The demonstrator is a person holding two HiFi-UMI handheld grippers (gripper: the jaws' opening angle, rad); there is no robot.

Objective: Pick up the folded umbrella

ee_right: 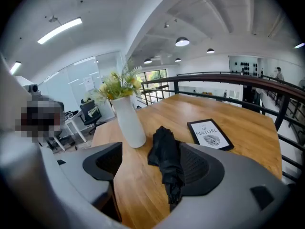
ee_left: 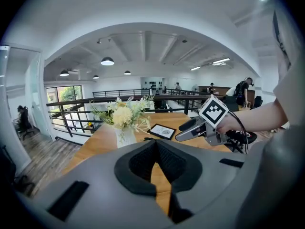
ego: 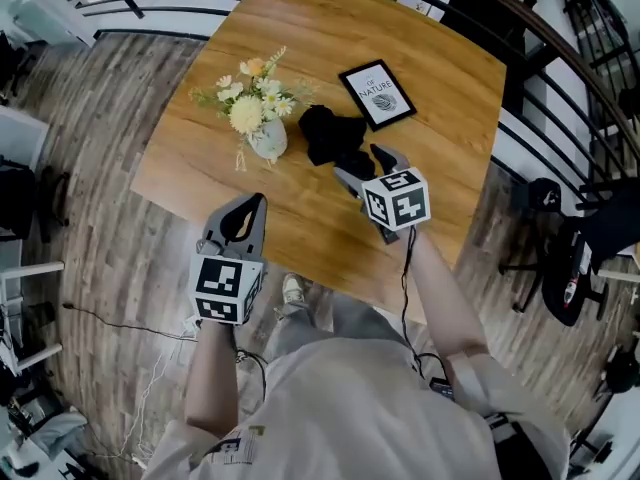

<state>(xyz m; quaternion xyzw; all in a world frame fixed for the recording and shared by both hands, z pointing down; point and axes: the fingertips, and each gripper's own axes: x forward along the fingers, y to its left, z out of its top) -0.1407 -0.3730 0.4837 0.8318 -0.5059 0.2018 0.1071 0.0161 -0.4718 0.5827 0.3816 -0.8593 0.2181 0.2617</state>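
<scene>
The folded black umbrella lies on the round wooden table, between a vase of flowers and a framed print. My right gripper hovers just in front of it, jaws spread wide. In the right gripper view the umbrella lies lengthwise between the two pads of that gripper, nearer the right one, and neither pad presses on it. My left gripper hangs over the table's near left edge, away from the umbrella; its tips meet with nothing held.
A white vase of flowers stands just left of the umbrella, and a black-framed print lies behind it. A black railing curves round the table's far side. Dark office chairs stand on the floor at the right.
</scene>
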